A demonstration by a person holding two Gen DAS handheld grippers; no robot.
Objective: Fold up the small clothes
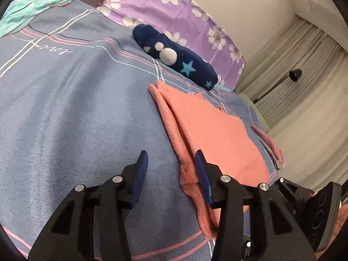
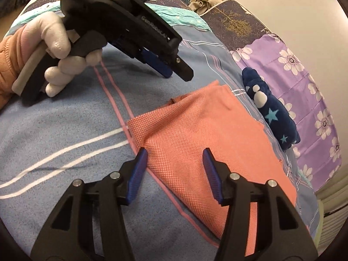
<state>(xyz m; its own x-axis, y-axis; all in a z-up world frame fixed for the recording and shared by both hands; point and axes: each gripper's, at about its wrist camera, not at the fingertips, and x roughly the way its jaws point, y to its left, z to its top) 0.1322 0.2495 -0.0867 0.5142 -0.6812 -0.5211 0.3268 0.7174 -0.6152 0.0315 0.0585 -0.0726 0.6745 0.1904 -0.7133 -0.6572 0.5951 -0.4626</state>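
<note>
Left wrist view: one left gripper (image 1: 171, 159), jaws spread, nothing pinched, hovering over the blue striped bedspread (image 1: 76, 113). Right blue pad over the near edge of one salmon-pink cloth (image 1: 213, 130), lying flat and partly folded on the bedspread; contact between pad and cloth impossible to tell. Beyond the cloth, one navy bundle (image 1: 180, 58) with stars and white dots, rolled up, near one purple flowered sheet (image 1: 174, 6). At the far right edge of the bed, one small pink-and-grey item (image 1: 271, 145), too small to identify. One teal patch (image 1: 32, 6) at upper left. Pale curtains (image 1: 304, 87) on the right.

Right wrist view: one right gripper (image 2: 175, 159), jaws spread, empty, above the near corner of the same single salmon-pink cloth (image 2: 195, 134). Left gripper (image 2: 171, 69) seen from outside at upper left, pointing down toward the bedspread (image 2: 54, 119), held by one white-gloved hand (image 2: 61, 50) with an orange sleeve (image 2: 8, 61). Navy bundle (image 2: 271, 108) just right of the cloth, beside the purple flowered sheet (image 2: 304, 82).
</note>
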